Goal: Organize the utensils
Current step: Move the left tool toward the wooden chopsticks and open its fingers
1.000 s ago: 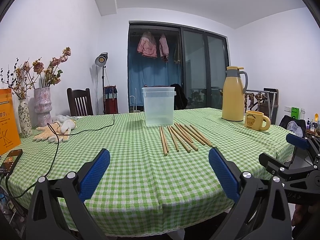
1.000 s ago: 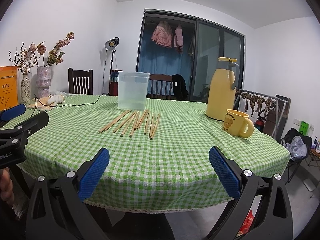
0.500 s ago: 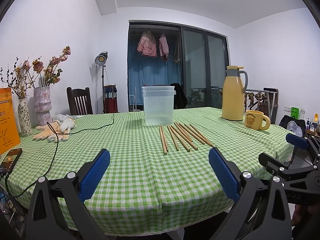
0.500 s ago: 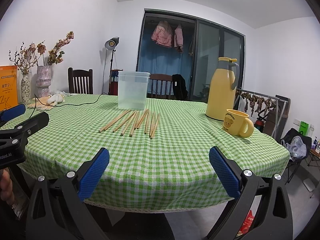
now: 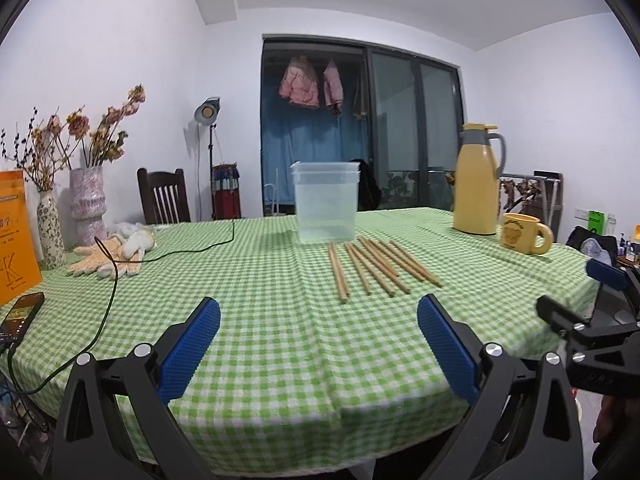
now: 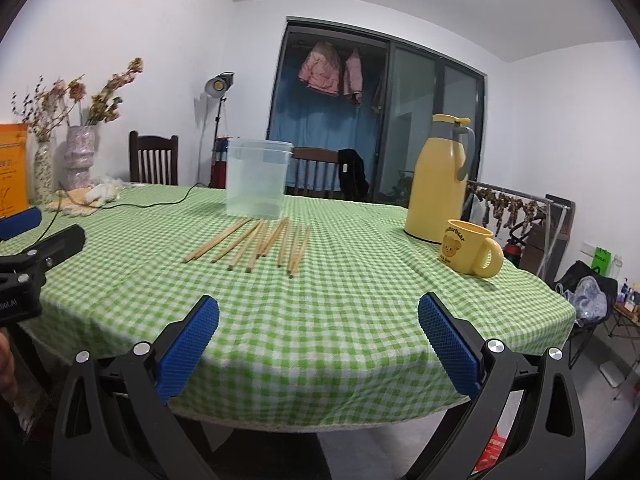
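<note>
Several wooden chopsticks (image 5: 376, 266) lie side by side on the green checked tablecloth (image 5: 260, 320), just in front of a clear plastic container (image 5: 325, 202). They also show in the right wrist view (image 6: 256, 242), with the container (image 6: 257, 178) behind them. My left gripper (image 5: 318, 340) is open and empty over the table's near edge, well short of the chopsticks. My right gripper (image 6: 318, 340) is open and empty at the table's near edge, to the right of the left one. It also shows in the left wrist view (image 5: 600, 308).
A yellow thermos jug (image 5: 478, 180) and a yellow mug (image 5: 524, 232) stand at the right. Gloves (image 5: 112, 252), a black cable (image 5: 168, 252), two vases (image 5: 86, 204), an orange box (image 5: 16, 236) and a phone (image 5: 20, 314) are on the left. A chair (image 5: 164, 196) stands behind.
Both grippers have moved slightly forward toward the table, so the chopsticks and container look a little nearer. Both stay open and empty.
</note>
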The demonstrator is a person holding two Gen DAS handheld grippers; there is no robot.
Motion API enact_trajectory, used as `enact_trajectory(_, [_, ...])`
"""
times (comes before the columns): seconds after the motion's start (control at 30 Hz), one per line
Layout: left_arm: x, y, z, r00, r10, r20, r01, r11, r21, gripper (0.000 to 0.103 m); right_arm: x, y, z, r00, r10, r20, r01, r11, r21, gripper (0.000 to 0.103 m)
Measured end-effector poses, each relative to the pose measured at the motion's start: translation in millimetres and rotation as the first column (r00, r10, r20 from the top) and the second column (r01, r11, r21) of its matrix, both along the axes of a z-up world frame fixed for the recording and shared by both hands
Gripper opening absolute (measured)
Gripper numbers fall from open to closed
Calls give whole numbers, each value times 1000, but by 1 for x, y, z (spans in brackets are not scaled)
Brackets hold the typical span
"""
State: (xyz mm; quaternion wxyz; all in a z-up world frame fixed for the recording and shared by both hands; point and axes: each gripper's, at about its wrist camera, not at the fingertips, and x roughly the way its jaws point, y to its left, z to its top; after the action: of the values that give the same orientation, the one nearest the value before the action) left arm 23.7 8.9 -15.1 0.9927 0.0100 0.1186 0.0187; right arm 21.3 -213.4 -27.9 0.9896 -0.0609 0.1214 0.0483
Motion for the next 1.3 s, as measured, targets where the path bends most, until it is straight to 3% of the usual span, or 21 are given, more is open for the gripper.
enact_trajectory(0.17, [28,15,0,999,20,-30,-21,999,-26,96,29,-6,-4,995,-30,-97,37,997,74,96])
enact_trajectory(0.33, [59,29,7,996,25,-83,-29,999,-41,96,58,2,5,993,-67,-101,67,998,1,96])
enact_trajectory(0.43, [82,37,14,993,31,-113,-33,999,-23,96,75,-1,13,991,-80,-106,82,997,13,96])
enact_trajectory(0.73, [145,61,28,983,9,-184,-23,997,-77,96,148,-11,21,959,-105,-263,110,994,4,96])
enact_trajectory(0.93, [193,68,29,965,22,-260,-46,995,-87,96,177,-13,22,949,-105,-296,104,994,-20,96])
enact_trajectory(1.3, [245,64,18,945,59,-323,-70,997,-23,96,228,-6,23,938,-77,-339,75,997,-21,96])
